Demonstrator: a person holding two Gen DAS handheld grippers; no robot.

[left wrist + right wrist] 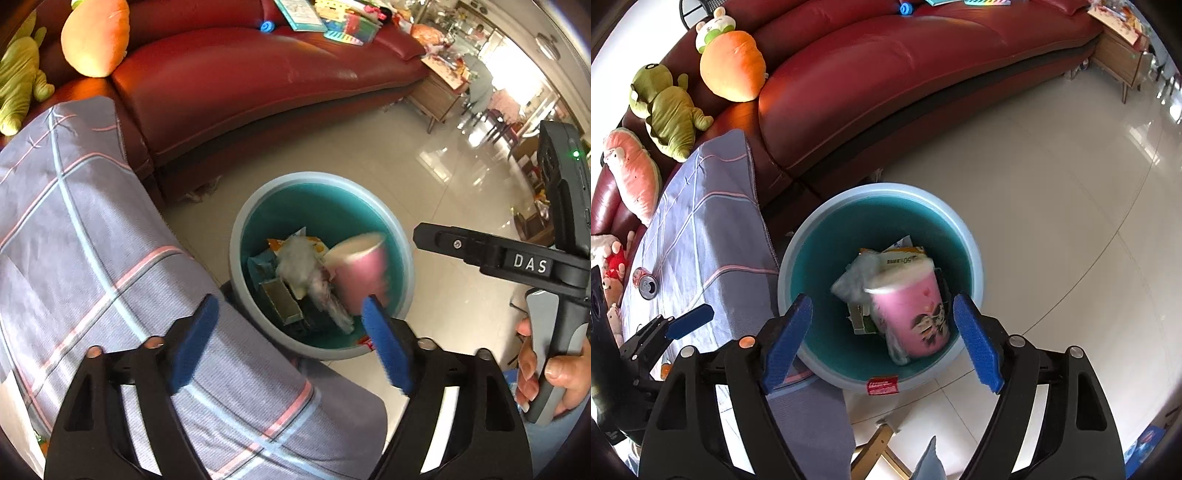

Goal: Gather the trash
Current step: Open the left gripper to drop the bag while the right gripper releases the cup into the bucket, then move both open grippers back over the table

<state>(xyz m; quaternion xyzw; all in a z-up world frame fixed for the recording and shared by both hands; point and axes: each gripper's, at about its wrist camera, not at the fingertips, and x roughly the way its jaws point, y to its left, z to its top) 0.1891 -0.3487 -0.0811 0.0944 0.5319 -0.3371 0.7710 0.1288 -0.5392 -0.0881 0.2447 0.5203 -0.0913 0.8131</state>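
Note:
A teal trash bin stands on the floor beside the cloth-covered table. In it lie wrappers, a small box and a wad of tissue. A pink paper cup, motion-blurred, is in the bin, free of both grippers. My right gripper is open and empty above the bin; its body also shows in the left wrist view. My left gripper is open and empty over the table edge by the bin; one of its fingers shows in the right wrist view.
A table with a grey-blue checked cloth holds a drink can. A red leather sofa with plush toys stands behind the bin. The floor is glossy tile. A wooden side table is far right.

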